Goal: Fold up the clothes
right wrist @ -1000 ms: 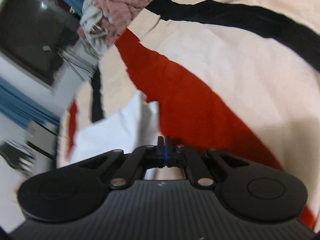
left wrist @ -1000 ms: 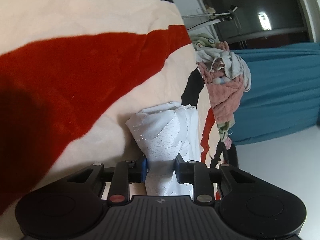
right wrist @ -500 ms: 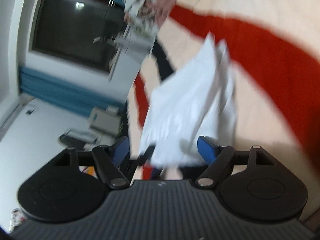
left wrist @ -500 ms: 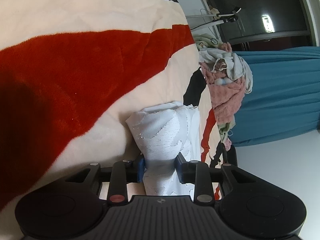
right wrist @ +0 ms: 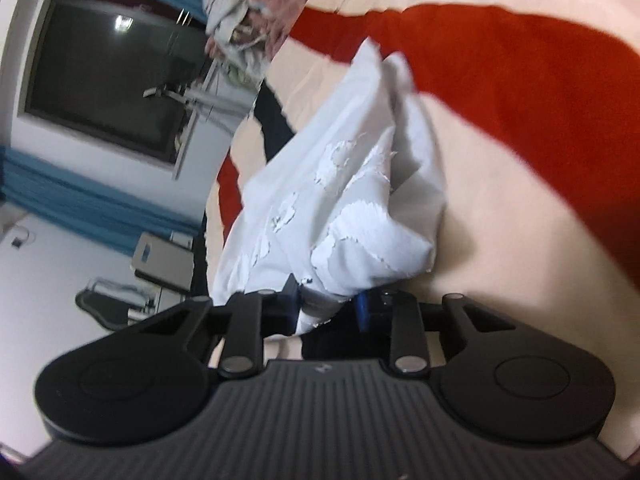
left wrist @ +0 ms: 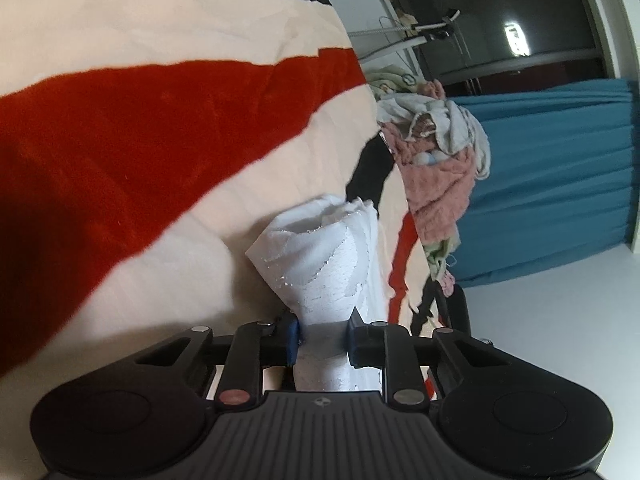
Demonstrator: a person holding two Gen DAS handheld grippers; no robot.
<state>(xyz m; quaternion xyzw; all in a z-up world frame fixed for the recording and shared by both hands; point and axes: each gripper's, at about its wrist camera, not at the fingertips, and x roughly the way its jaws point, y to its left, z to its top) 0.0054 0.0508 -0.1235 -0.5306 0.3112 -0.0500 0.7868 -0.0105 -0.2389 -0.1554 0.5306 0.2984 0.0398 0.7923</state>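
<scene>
Bunched into a crumpled column, a white garment (left wrist: pixel 324 276) with a cracked white print is seen rising from between the blue pads of the left gripper (left wrist: pixel 322 338). Both pads are pressed into the cloth, and the jaws are closing further on it. Ahead of the jaws the cloth widens into a folded, ragged-looking top edge.

In the right wrist view the same white garment (right wrist: pixel 340 208) is spread wider, fanning up and to the left from the right gripper (right wrist: pixel 330 308). A gathered corner of it lies between the jaws, which are closing; the left pad is touched by the cloth, while contact at the right blue pad cannot be made out (the fabric hangs over it and the picture is blurred).

Beneath the garment, and ahead of both pairs of jaws, a plush blanket (left wrist: pixel 120 152) in cream, red and black bands is laid out. Beyond the left jaws, to their right, a heap of laundry (left wrist: pixel 436 172) in pink, grey and pale green sits at the blanket's far edge. Further right of it a teal curtain (left wrist: pixel 560 180) is seen, with a dark window (right wrist: pixel 104 76) above.
</scene>
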